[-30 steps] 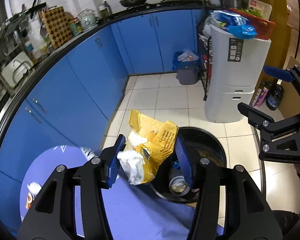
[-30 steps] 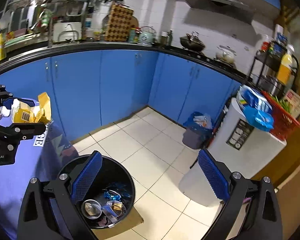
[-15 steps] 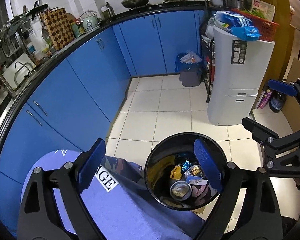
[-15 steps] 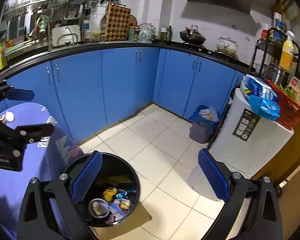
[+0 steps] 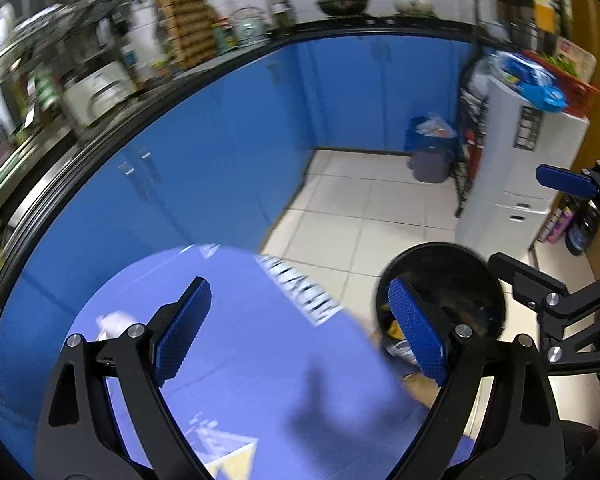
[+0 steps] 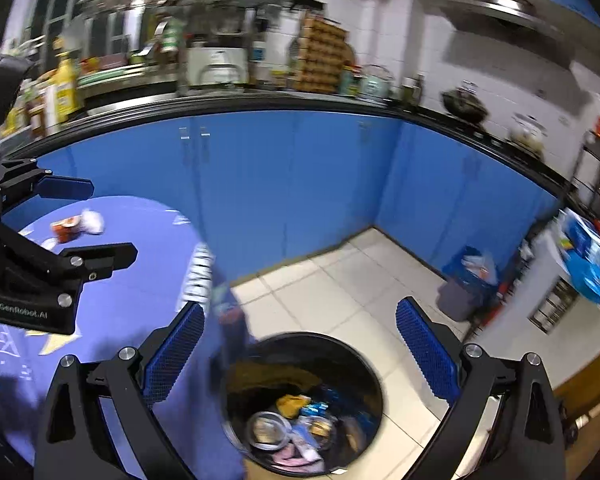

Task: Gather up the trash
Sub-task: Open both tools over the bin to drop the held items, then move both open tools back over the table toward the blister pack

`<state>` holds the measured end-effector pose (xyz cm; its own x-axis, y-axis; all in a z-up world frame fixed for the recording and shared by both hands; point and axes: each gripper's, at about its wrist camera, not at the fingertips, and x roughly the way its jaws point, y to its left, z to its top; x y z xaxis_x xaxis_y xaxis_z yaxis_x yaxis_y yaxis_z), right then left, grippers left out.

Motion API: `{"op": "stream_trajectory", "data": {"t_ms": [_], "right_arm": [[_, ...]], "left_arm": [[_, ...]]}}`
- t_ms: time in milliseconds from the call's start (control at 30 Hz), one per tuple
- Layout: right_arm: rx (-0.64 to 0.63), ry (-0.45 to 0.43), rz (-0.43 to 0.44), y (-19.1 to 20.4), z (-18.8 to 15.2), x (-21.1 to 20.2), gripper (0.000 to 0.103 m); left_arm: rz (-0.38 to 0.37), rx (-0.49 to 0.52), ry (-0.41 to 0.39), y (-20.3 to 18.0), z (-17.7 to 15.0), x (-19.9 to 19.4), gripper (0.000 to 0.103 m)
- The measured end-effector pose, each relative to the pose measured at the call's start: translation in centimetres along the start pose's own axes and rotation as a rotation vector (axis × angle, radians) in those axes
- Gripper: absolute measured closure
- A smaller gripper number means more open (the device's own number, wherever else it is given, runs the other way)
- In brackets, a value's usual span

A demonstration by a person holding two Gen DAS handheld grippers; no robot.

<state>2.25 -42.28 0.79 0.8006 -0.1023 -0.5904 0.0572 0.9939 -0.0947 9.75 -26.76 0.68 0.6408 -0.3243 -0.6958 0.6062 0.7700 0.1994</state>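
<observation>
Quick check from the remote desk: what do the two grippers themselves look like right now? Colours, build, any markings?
Both match: the left gripper and right gripper have matte black angular frames with triangular cut-outs and silver screw heads. Each carries two fingers faced with blue, finely textured pads. The right wrist view shows white "GenRobot.AI" lettering on the left gripper's body. No cables or sleeves show.

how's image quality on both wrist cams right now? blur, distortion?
Left wrist: heavy motion blur across counter and table; left gripper and its fingers stay sharp; strong fisheye curvature. Right wrist: milder smear on shelves and black bin; right gripper crisp.
</observation>
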Motion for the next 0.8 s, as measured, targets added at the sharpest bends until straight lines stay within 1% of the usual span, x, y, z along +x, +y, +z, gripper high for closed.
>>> {"op": "stream_trajectory", "data": {"t_ms": [67,233,300,367,533,700,800], "right_arm": [[-0.028,0.002,0.048,2.4,0.7,0.4,0.009],[-0.120,0.013,0.123,8.7,2.4,1.8,0.009],[-0.147,0.016,0.155,10.6,2.9,2.3,0.009],[-0.173,0.022,0.193,13.1,3.5,3.1,0.009],[-0.200,0.058,0.281,18.1,4.3,5.2,0.009],[-0.256,0.103,0.328,23.4,4.5,8.1,0.009],[-0.286,0.127,0.344,26.0,4.6,9.5,0.009]], "left_arm": [[0.032,-0.045,0.004,2.7,-1.6,-0.6,0.012],[0.095,-0.160,0.034,9.3,-5.9,-1.5,0.012],[0.126,-0.208,0.052,12.2,-7.9,-1.7,0.012],[0.148,-0.245,0.066,14.2,-9.7,-1.7,0.012],[0.219,-0.352,0.122,20.0,-14.7,-1.4,0.012],[0.284,-0.439,0.168,24.7,-19.3,-0.6,0.012],[0.283,-0.490,0.202,27.1,-21.4,0.3,0.012]]}}
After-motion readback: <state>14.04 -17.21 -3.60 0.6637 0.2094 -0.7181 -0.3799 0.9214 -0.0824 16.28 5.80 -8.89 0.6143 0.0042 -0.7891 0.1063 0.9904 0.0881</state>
